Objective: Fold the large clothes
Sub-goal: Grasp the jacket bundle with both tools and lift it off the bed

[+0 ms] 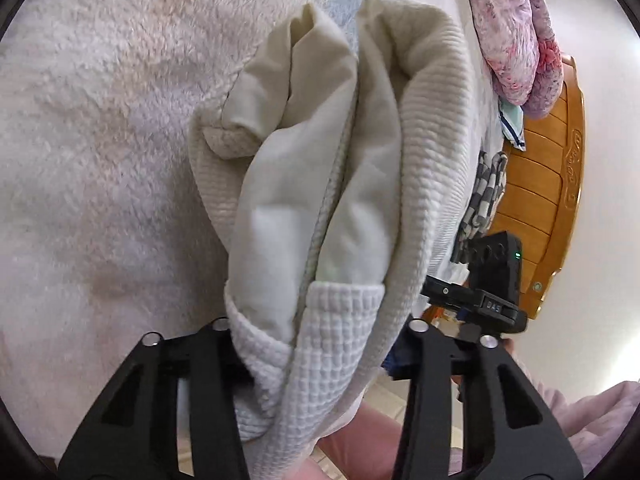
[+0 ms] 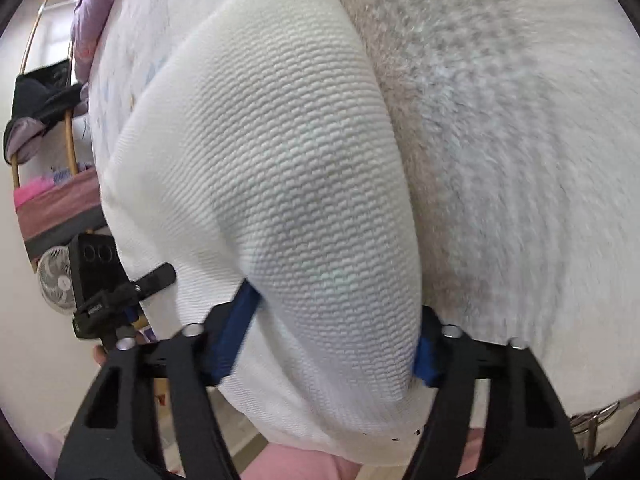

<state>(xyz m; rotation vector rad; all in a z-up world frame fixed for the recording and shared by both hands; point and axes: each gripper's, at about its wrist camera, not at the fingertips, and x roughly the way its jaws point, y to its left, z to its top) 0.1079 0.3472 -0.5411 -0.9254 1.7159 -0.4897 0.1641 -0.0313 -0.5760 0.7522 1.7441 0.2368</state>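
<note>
A cream waffle-knit garment (image 1: 432,152) lies bunched on a fluffy white blanket (image 1: 100,120), with its smooth lining showing in the folds. My left gripper (image 1: 320,332) is shut on a ribbed edge of it, and cloth fills the gap between the black fingers (image 1: 216,344). In the right wrist view the same garment (image 2: 280,140) bulges up over the blanket (image 2: 520,120). My right gripper (image 2: 332,336) is shut on it, with a blue pad (image 2: 236,320) pressed into each side of the fold.
Pink floral bedding (image 1: 516,40), a checkered cloth (image 1: 486,192) and a wooden bed end (image 1: 560,184) are at the right. The other gripper's black body (image 1: 492,280) is close by. A fan (image 2: 54,276) and a clothes rack (image 2: 40,112) stand at the left. Pink clothing (image 2: 296,460) is below.
</note>
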